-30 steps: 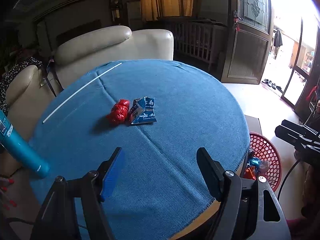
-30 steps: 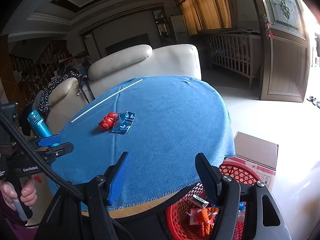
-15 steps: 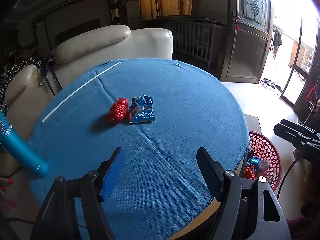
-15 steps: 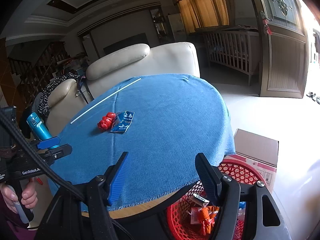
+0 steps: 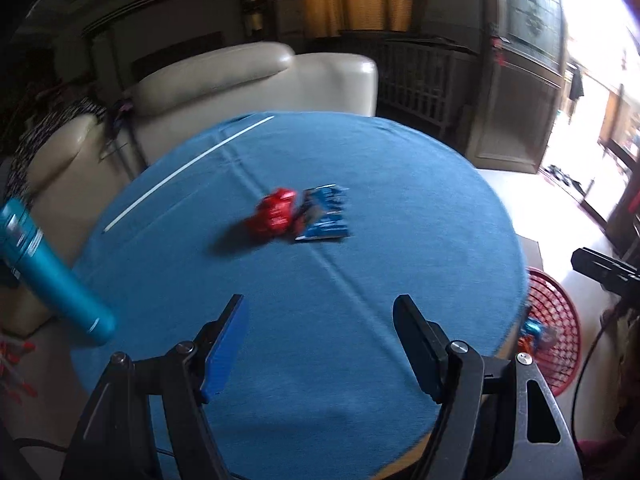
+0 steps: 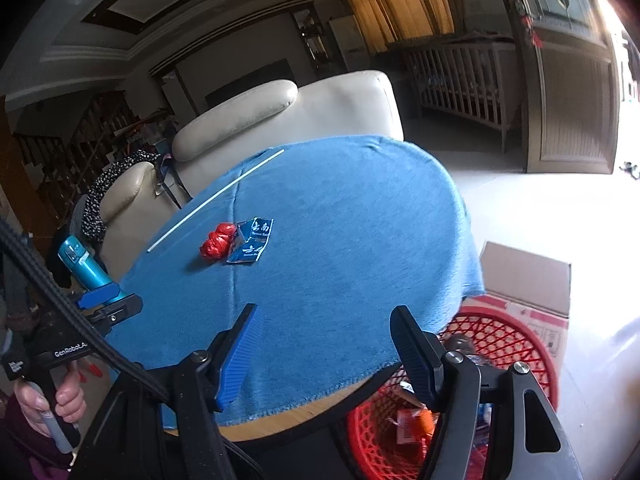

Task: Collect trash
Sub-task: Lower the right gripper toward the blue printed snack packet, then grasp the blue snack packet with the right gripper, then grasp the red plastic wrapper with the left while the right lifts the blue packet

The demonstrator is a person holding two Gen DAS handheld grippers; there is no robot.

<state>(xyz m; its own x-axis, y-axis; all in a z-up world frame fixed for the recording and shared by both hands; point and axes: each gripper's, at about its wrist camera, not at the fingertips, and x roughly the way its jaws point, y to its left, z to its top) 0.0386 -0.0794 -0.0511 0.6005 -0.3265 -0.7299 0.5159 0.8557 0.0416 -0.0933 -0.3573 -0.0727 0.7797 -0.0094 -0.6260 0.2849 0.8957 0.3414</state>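
Note:
A crumpled red wrapper (image 5: 274, 216) (image 6: 217, 240) and a blue torn packet (image 5: 325, 218) (image 6: 252, 241) lie side by side near the middle of the round table with a blue cloth (image 5: 360, 184) (image 6: 360, 216). My left gripper (image 5: 320, 312) hovers open over the table's near part, short of both, nothing between its fingers. My right gripper (image 6: 326, 320) stands open over the table's near right edge, above a red basket (image 6: 516, 344) (image 5: 558, 320) holding trash. The left gripper (image 6: 102, 300) also shows at the lower left of the right wrist view, in a hand (image 6: 64, 396).
A long white stick (image 5: 188, 172) (image 6: 216, 200) lies on the cloth's far left. A teal bottle (image 5: 48, 276) (image 6: 86, 268) stands at the table's left edge. A cream sofa (image 5: 240, 92) is behind, a cardboard box (image 6: 528, 280) beside the basket.
The left gripper has shifted across the table, so the wrappers and bottle drift right in its now blurred view. The right gripper has barely moved. Both keep the same jaw width.

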